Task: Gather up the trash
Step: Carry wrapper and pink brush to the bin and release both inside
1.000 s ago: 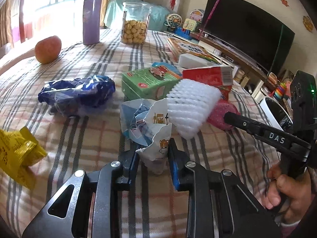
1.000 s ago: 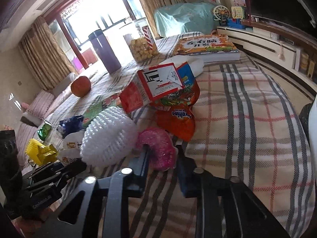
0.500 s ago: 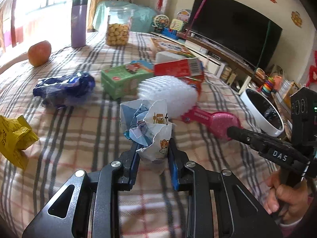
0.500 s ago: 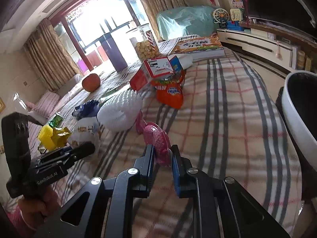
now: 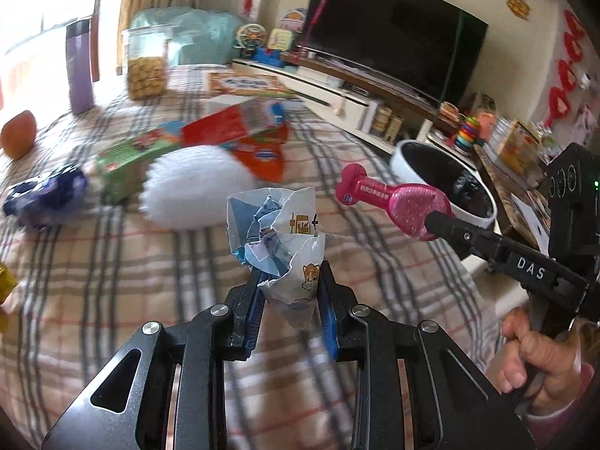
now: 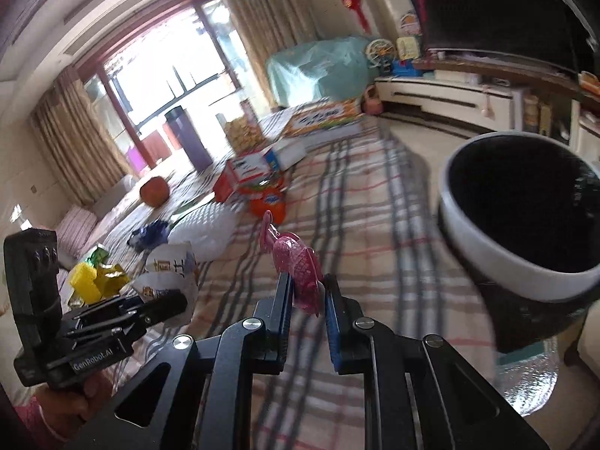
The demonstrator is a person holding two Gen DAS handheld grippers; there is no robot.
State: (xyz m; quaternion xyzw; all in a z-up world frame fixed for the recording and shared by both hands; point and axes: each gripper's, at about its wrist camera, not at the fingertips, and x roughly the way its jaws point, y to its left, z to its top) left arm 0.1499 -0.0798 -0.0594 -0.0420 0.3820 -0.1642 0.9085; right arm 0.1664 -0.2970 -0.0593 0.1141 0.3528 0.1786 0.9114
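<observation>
left gripper [image 5: 288,281] clamped on crumpled white wrapper [image 5: 279,232], lifted over plaid tablecloth [image 5: 112,262], right gripper [image 6: 305,292] clamped on pink glitter wrapper [image 6: 296,262], white-rimmed bin [image 6: 483,255] at 2 o'clock

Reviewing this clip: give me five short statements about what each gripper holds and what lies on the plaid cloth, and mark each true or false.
1. The left gripper is shut on a crumpled white wrapper. True.
2. The right gripper is empty, jaws wide apart. False: its jaws pinch a pink glittery wrapper.
3. A white-rimmed bin with a dark inside stands beside the table, on the right of the right wrist view. True.
4. The white foam net is inside the bin. False: it lies on the plaid cloth.
5. The purple bottle lies on its side. False: it stands upright at the far end.
</observation>
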